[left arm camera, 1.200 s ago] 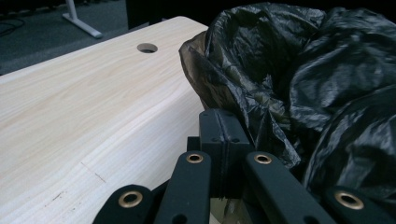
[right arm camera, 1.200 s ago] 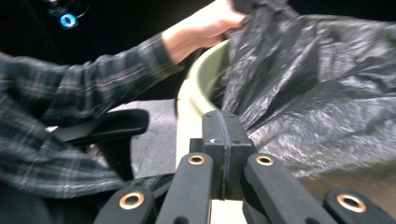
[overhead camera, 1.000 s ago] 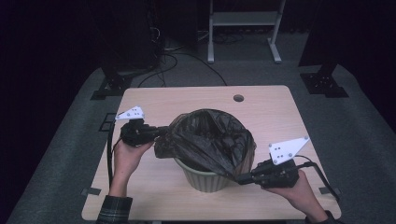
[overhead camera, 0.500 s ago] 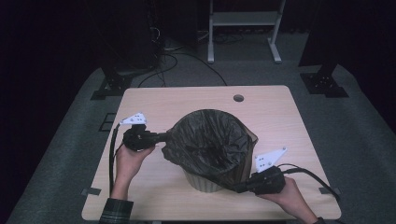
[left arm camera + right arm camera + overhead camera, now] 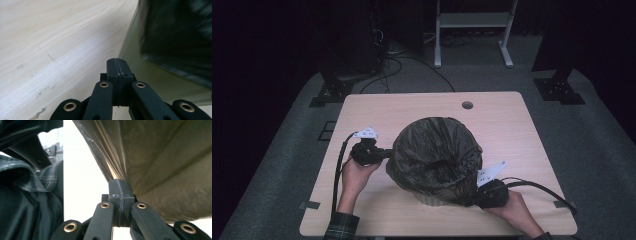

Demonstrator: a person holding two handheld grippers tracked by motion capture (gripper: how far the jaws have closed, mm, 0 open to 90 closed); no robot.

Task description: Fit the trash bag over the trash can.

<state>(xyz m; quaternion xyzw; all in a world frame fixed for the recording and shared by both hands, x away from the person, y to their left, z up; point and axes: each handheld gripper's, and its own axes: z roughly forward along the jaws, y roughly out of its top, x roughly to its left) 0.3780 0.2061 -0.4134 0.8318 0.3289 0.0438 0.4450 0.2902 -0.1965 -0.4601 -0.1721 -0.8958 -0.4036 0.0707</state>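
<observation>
A black trash bag (image 5: pixel 434 155) lines a pale bin (image 5: pixel 432 200) standing in the middle of the wooden table (image 5: pixel 422 105). Its rim is pulled down over the bin's outside. My left gripper (image 5: pixel 388 152) lies low at the bin's left side, shut on the bag's edge. In the left gripper view the closed jaws (image 5: pixel 117 62) pinch thin film running up to the bag (image 5: pixel 175 37). My right gripper (image 5: pixel 472 200) is at the bin's front right near the tabletop, shut on bunched, taut bag film (image 5: pixel 162 170), its jaws (image 5: pixel 117 182) pressed together.
A round cable hole (image 5: pixel 467 105) sits near the table's far edge. Black cables (image 5: pixel 337 170) trail from both grippers across the tabletop. A plaid sleeve (image 5: pixel 30 177) is close behind the right gripper. Stand legs and wires lie on the floor beyond the table.
Both hands have sunk toward the tabletop, drawing the bag's rim further down the bin's sides. The bag covers more of the bin's wall now.
</observation>
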